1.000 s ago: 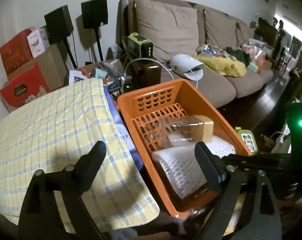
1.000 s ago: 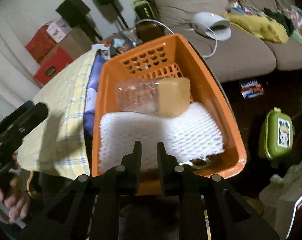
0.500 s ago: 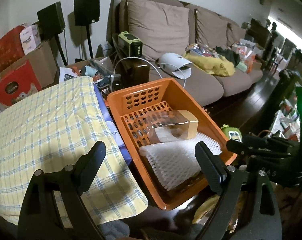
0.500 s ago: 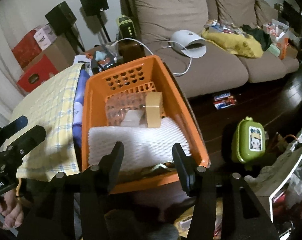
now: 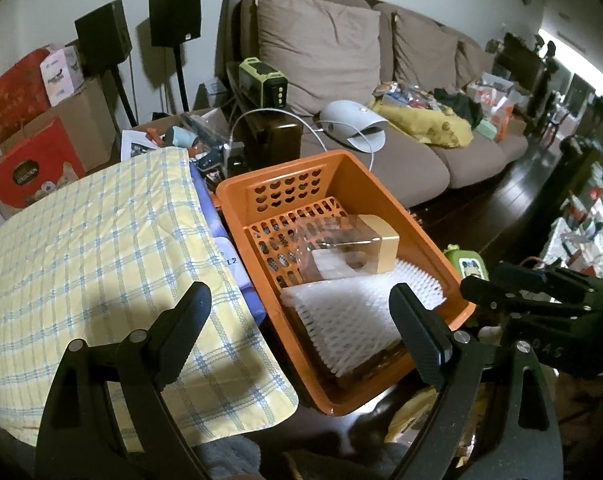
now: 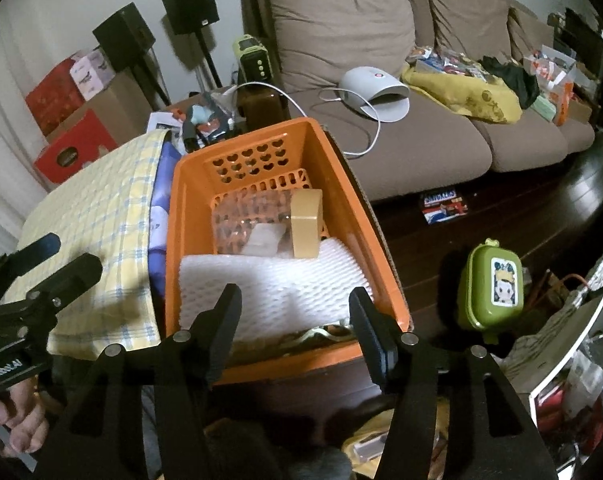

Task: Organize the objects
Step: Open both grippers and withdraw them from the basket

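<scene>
While both jaws stand apart, right opening, orange basket (image 6: 189,216) beside checked cloth (image 5: 81,248), sofa (image 5: 381,80) behind

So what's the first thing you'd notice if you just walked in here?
The bright orange plastic basket in the middle, holding a clear box with a gold cap and white foam netting. A yellow checked cloth lies beside it, and a green lunchbox sits on the dark floor.
</scene>
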Motion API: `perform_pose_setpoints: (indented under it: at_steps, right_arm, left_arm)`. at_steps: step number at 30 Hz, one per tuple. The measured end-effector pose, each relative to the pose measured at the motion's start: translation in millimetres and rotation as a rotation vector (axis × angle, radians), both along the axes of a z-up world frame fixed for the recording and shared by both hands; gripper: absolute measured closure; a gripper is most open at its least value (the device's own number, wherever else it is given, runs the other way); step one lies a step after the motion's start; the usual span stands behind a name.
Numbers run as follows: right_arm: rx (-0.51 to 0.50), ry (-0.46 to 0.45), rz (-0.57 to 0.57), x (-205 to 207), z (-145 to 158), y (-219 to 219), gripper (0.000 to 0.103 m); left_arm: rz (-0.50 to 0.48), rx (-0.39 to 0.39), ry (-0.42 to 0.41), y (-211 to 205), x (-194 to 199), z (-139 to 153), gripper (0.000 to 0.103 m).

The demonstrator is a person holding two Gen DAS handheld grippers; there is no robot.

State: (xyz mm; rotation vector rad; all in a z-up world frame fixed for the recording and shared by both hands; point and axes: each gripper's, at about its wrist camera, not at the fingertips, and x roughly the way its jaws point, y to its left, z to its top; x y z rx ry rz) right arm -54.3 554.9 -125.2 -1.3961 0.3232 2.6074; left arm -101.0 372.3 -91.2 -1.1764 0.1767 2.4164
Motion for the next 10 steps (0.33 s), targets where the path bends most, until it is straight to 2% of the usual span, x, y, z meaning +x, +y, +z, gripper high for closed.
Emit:
perform_pose_setpoints:
  at_steps: [10]
  right_arm:
    - [-0.025,0.006,0.035,0.6,2.6,-6.9,0.044]
  left_arm:
    - [0.012,-0.018,0.016,-1.1,1.5,3.8,0.013]
